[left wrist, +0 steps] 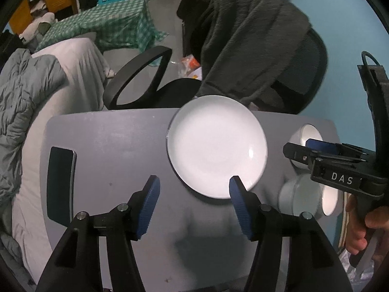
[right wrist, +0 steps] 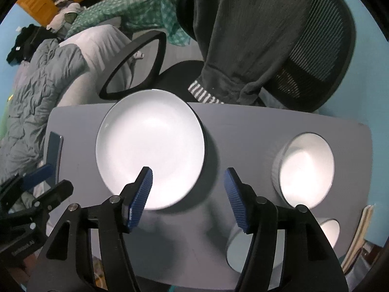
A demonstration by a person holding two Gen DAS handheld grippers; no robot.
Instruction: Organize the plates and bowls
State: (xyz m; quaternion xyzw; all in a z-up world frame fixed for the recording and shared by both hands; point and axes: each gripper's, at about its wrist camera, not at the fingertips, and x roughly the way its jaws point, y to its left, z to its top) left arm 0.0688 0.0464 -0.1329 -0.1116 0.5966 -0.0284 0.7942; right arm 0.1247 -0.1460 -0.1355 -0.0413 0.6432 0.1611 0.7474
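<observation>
We are seeing dim, bluish light glaring off the plate point(right wrist: 149, 146) and bowl point(right wrist: 306, 168); shadows are falling toward us across the table point(right wrist: 243, 126), fisheye edges are curving, and rims are blurring slightly.

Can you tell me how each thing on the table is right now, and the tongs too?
Plate: flat on the table, empty, not held.
Far bowl: upright, empty.
Near bowl: on the table, partly hidden.
Phone: lying flat, screen dark.
Left tongs: open, holding nothing.
Right tongs: open, holding nothing.
</observation>
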